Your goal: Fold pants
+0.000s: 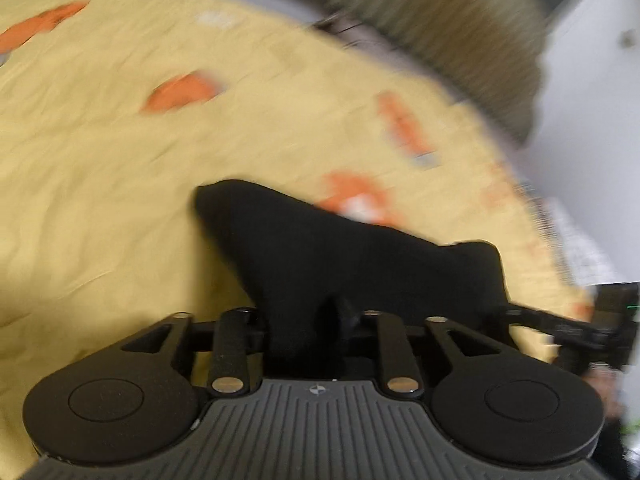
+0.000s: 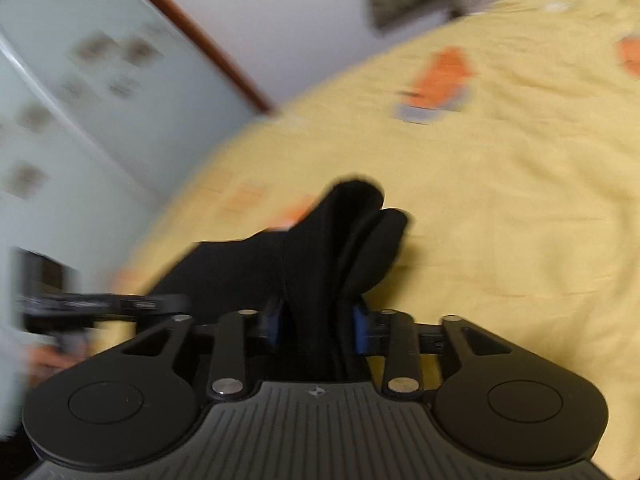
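**Black pants gripped by both grippers, fold only partway**

Both views are motion-blurred, so detail is limited. The black pants (image 1: 344, 256) are bunched and raised off the yellow bedsheet (image 1: 100, 184), w/ fabric running into both tools. The left gripper (image 1: 320, 320) is clamped narrow on a wad of the cloth. The right gripper (image 2: 318, 324) is likewise pinched on the pants (image 2: 320, 256), blue pads (image 2: 359, 330) pressing in from either side; about 2 rolled layers stick up past the jaws. In each view the other tool shows at the frame edge, so the 2 grips sit near each other along 1 stretch of fabric.

Where on the bed: toward its near side; a grey-brown pillow (image 1: 440, 28) lies at the far edge.

Progress, as a judgement: early to mid. The garment looks doubled over, but it isn't flat and no tidy folded stack lies on the sheet. Still left: lay it down, smooth it, make the remaining fold(s), let go. Can't tell which end, waist or hems, is held.
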Available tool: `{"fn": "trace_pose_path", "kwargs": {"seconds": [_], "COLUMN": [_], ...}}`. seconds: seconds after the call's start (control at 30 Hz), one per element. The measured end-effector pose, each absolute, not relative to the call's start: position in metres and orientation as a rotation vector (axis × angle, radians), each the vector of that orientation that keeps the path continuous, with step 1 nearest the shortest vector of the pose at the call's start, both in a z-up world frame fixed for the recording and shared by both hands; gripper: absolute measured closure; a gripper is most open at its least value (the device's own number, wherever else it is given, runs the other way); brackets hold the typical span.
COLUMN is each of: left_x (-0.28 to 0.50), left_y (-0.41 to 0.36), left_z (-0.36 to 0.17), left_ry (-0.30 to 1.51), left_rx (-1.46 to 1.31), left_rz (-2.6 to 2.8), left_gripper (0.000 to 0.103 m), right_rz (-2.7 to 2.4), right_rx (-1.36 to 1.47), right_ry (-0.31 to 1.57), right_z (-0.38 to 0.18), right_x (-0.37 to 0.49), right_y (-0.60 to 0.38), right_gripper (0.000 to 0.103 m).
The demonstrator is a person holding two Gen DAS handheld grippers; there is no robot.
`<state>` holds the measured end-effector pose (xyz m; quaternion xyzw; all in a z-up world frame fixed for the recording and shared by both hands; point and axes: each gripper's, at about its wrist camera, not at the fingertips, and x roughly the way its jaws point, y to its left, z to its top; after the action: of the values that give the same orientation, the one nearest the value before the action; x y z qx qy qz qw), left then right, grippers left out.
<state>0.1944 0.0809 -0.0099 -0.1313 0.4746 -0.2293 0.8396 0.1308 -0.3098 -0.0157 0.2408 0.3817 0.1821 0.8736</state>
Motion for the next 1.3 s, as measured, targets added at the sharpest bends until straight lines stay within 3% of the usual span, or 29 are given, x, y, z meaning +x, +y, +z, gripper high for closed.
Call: {"fn": "trace_pose_path", "kwargs": {"seconds": [0.03, 0.1, 0.17, 0.23, 0.37, 0.5, 0.57, 0.6, 0.83, 0.93, 1.07, 1.3], "left_x": [0.195, 0.187, 0.174, 0.167, 0.17, 0.207, 0.223, 0.222, 0.154, 0.137, 0.104, 0.035], "left_y": [0.087, 0.098, 0.099, 0.089, 0.047, 0.017, 0.016, 0.021, 0.045, 0.044, 0.092, 0.08], "left_z": [-0.012, -0.002, 0.019, 0.042, 0.061, 0.022, 0.003, 0.003, 0.026, -0.001, 0.015, 0.031], "left_ry": [1.004, 0.962, 0.887, 0.785, 0.711, 0.868, 0.932, 0.927, 0.886, 0.979, 0.959, 0.749], "left_rx": [-0.302, -0.33, -0.248, -0.157, -0.038, 0.029, 0.053, 0.043, 0.036, 0.146, 0.047, 0.483], "left_rz": [-0.467, -0.448, -0.378, -0.338, -0.451, -0.478, -0.394, -0.378, -0.452, -0.414, -0.365, -0.336], "left_gripper": [0.06, 0.056, 0.037, 0.028, 0.005, 0.004, 0.018, 0.019, 0.002, 0.01, 0.007, 0.008], "right_rz": [0.319, 0.277, 0.154, 0.157, 0.398, 0.442, 0.387, 0.365, 0.413, 0.359, 0.328, 0.468], "right_rx": [0.46, 0.403, 0.221, 0.035, -0.009, 0.047, 0.08, 0.123, -0.041, -0.145, -0.129, -0.266], "right_ry": [0.829, 0.765, 0.652, 0.568, 0.612, 0.77, 0.775, 0.77, 0.69, 0.709, 0.594, 0.555], "right_z": [-0.017, -0.004, 0.023, 0.045, 0.047, 0.006, -0.002, 0.001, 0.022, 0.002, 0.024, 0.014], "right_x": [0.133, 0.121, 0.101, 0.092, 0.121, 0.175, 0.188, 0.187, 0.11, 0.102, 0.074, 0.051], "right_y": [-0.307, -0.306, -0.295, -0.272, -0.23, -0.215, -0.223, -0.228, -0.215, -0.208, -0.191, -0.123], "right_gripper": [0.048, 0.048, 0.046, 0.046, 0.048, 0.049, 0.049, 0.049, 0.04, 0.037, 0.034, 0.032]}}
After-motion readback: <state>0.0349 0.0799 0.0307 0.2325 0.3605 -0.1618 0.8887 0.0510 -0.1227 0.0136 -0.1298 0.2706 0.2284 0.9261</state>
